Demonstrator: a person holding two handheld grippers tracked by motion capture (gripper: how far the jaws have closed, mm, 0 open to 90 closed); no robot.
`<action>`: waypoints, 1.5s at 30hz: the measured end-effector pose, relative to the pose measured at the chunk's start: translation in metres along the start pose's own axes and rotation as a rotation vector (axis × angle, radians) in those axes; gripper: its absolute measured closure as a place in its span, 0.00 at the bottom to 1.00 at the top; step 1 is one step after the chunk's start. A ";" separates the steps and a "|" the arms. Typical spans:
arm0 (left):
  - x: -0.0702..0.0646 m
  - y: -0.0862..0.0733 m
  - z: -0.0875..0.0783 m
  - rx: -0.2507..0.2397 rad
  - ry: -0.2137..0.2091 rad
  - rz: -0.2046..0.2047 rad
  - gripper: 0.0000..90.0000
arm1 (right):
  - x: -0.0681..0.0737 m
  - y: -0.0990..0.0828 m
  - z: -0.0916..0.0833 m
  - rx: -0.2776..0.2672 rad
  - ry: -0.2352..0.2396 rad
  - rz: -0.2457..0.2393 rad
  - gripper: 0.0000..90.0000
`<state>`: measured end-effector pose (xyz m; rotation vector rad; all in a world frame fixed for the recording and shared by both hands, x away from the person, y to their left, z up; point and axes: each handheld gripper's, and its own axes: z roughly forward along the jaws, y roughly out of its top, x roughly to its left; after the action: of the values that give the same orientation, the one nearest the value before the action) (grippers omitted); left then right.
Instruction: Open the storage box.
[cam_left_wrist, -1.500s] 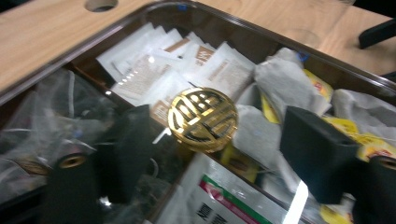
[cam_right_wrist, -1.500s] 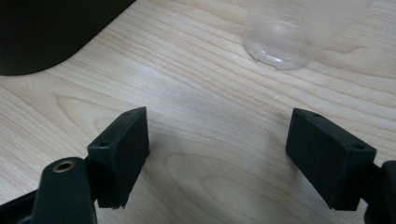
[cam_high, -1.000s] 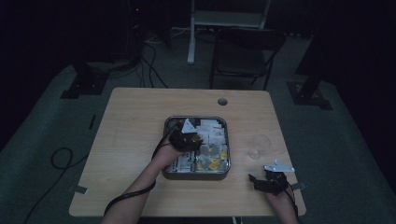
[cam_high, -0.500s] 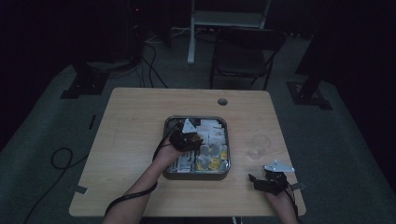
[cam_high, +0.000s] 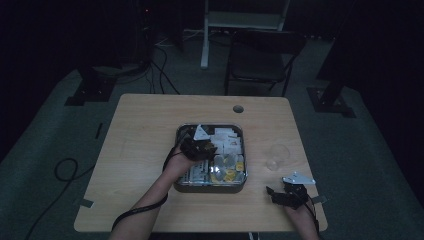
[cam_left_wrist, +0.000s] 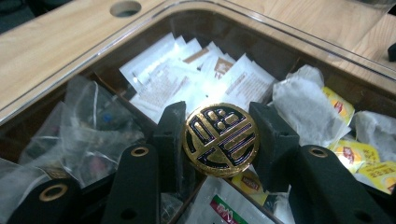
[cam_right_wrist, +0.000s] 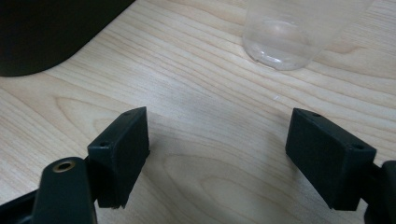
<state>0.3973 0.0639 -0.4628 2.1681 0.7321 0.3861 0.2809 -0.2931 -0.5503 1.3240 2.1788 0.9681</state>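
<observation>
A round gold and black disc (cam_left_wrist: 221, 139), stamped with a pattern, is pinched between the jaws of my left gripper (cam_left_wrist: 219, 135), which is shut on it. That gripper (cam_high: 199, 147) hovers over the metal tray (cam_high: 209, 187) at the table's middle. Below it lie white sachets (cam_left_wrist: 187, 74), yellow tea bags (cam_left_wrist: 359, 154) and clear wrapped packets (cam_left_wrist: 88, 126). My right gripper (cam_right_wrist: 217, 144) stands open just above bare wood near the front right corner (cam_high: 289, 194). A clear glass cup (cam_right_wrist: 280, 32) stands beyond its jaws, also visible beside the tray (cam_high: 276, 156).
The wooden table (cam_high: 140, 145) has a round cable hole (cam_high: 238, 108) at the back. A dark chair (cam_high: 260, 55) and stand legs (cam_high: 90, 85) sit behind the table. A cable (cam_high: 65, 170) trails on the floor at the left.
</observation>
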 end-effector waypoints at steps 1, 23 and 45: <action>0.000 0.001 -0.002 -0.005 0.003 0.004 0.67 | 0.000 0.000 0.000 0.000 0.000 0.000 0.23; 0.012 0.004 -0.035 -0.030 0.061 -0.017 0.67 | 0.000 0.000 0.000 0.000 0.000 0.000 0.23; 0.037 -0.024 -0.073 -0.051 0.134 -0.078 0.67 | 0.000 0.000 0.000 0.000 0.000 0.000 0.23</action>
<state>0.3813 0.1421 -0.4339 2.0738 0.8686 0.5073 0.2810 -0.2932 -0.5503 1.3236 2.1792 0.9681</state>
